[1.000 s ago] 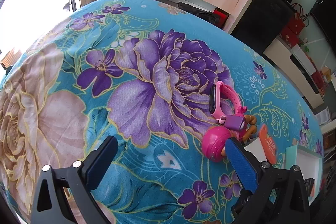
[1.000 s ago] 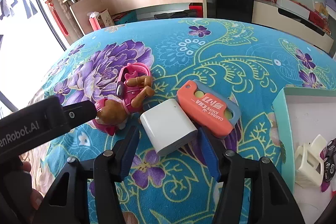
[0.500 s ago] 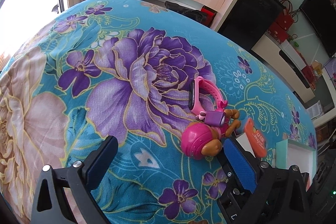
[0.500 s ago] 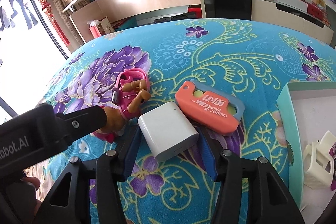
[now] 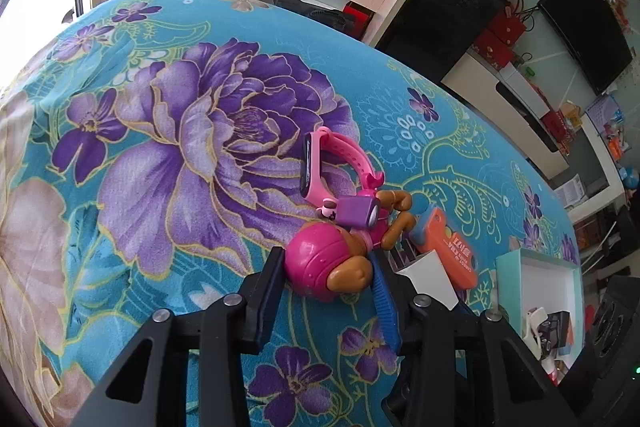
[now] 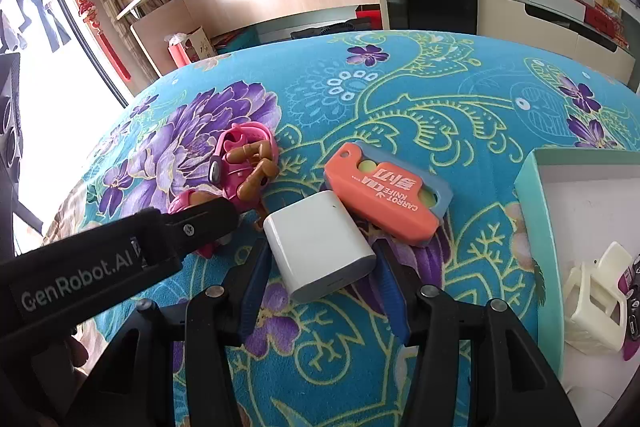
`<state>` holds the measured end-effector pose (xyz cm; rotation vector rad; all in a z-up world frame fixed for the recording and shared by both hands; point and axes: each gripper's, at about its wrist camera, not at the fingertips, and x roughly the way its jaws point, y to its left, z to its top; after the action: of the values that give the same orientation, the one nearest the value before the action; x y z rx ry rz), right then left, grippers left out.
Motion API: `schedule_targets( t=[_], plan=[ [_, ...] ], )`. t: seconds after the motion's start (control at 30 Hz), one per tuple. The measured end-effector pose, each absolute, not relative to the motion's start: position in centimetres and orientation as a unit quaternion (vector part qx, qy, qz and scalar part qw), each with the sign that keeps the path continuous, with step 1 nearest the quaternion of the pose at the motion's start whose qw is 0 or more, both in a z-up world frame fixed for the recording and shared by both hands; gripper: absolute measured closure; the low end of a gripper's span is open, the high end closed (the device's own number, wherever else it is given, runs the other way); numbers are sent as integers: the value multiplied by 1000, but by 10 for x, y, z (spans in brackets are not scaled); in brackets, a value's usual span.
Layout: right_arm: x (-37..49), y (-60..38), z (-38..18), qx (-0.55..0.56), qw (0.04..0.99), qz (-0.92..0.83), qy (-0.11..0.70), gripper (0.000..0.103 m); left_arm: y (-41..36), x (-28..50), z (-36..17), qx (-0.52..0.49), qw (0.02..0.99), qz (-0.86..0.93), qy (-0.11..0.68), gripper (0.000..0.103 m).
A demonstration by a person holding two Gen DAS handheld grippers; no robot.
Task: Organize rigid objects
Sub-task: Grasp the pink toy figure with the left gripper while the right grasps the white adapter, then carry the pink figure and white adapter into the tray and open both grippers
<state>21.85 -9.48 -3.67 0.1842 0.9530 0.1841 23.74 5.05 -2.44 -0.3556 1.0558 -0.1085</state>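
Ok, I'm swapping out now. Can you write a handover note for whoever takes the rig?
Left tool: closing around the pink toy dog's head.
Right tool: closing around the white charger; contact unclear.
On the cloth: pink watch, orange carrot knife.
Done: white clip and other small items sit in the teal box.
Left: box the dog, charger, watch, knife.

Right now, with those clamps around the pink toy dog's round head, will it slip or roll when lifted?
Probably a little. The toy dog has a smooth, glossy, ball-like head, so the closing left gripper has only curved plastic to press on; it may twist. Its brown legs look jointed and may dangle. It lies against the pink watch, which might get nudged.
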Motion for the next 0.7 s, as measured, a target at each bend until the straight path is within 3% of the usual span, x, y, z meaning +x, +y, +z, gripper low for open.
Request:
schedule_targets(
  t=[0.4, 0.7],
  plan=[
    [203, -114, -8, 117, 893, 91, 426, 57, 58, 222, 17, -175, 877, -69, 442, 59],
    [188, -134, 13, 130, 904, 76, 400, 57, 47, 214, 41, -166, 891, -89, 414, 59]
  ],
)
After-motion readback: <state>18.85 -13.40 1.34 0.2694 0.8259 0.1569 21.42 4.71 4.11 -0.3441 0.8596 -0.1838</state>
